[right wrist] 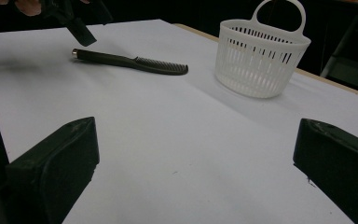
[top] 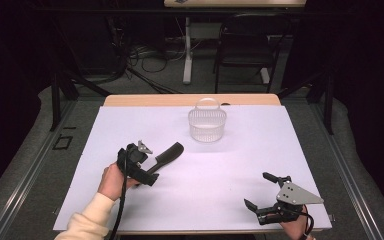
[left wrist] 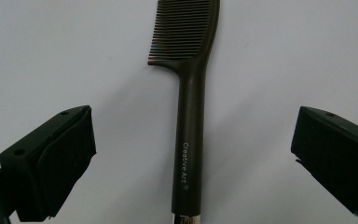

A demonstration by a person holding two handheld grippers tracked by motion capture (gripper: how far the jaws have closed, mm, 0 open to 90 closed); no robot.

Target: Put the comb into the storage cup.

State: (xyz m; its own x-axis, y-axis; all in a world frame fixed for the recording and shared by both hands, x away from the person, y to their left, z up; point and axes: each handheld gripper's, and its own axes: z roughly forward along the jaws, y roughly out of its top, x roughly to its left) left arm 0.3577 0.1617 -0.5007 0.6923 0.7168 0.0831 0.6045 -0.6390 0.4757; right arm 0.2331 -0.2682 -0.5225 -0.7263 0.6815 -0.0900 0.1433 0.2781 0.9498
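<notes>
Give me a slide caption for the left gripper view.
Open left gripper poised over a dark comb lying flat on the white table, handle between the jaws, untouched.

A counter (top: 130, 100) with a pale wood top stands in the middle of the frame, its far edge showing as a bare strip. A white sheet (top: 240, 165) covers nearly all of it. On the sheet, a dark comb (top: 167, 154) lies flat at centre left, teeth toward the upper right. A white slotted plastic basket (top: 207, 124) with a loop handle stands upright at upper centre, well apart from the comb.
</notes>
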